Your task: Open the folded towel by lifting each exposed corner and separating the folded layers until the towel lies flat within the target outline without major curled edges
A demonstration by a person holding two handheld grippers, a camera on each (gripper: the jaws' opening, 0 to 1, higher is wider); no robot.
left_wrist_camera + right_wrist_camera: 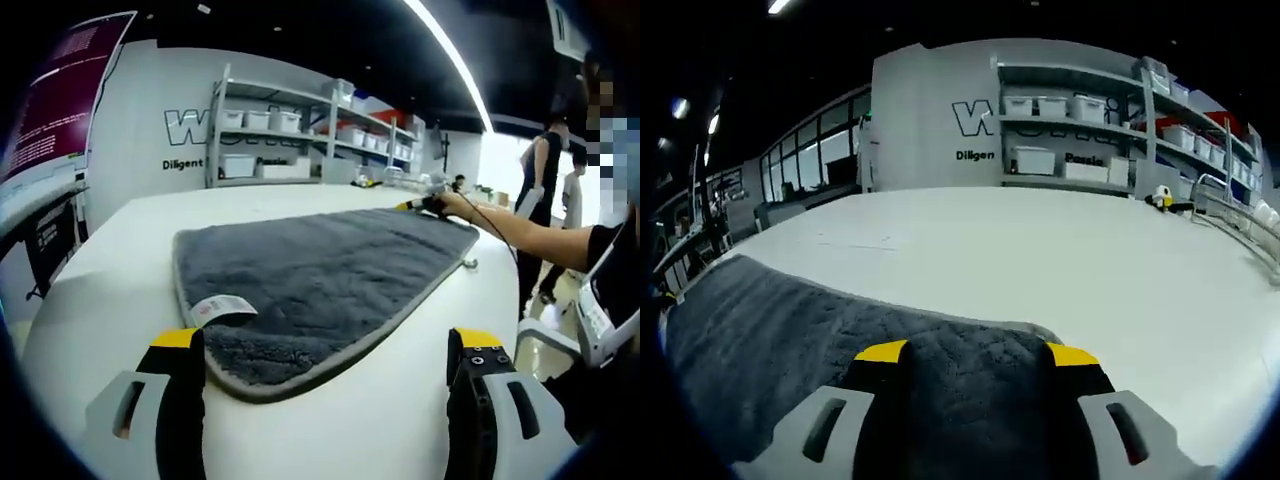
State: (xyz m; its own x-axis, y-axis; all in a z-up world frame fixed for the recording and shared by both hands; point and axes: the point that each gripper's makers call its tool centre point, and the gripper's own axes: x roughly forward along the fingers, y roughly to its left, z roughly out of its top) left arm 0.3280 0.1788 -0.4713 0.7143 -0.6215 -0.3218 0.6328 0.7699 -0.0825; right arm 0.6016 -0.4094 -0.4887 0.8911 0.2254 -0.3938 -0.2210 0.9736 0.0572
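Left gripper view: broad white tabletop (90,270) carrying a dark grey plush towel (330,270) with paler stitched edging, spread long-axis away from the camera toward the far right corner. Near corner with small white care label (222,308) lying just ahead of the left tool (330,350), jaws spread wide and empty, straddling that end. Far corner apparently pinched by the right tool (418,204) in an outstretched hand. Right gripper view: right tool (978,352) low over the grey pile, grip itself impossible to confirm. Left tool judged nearer the labelled corner.
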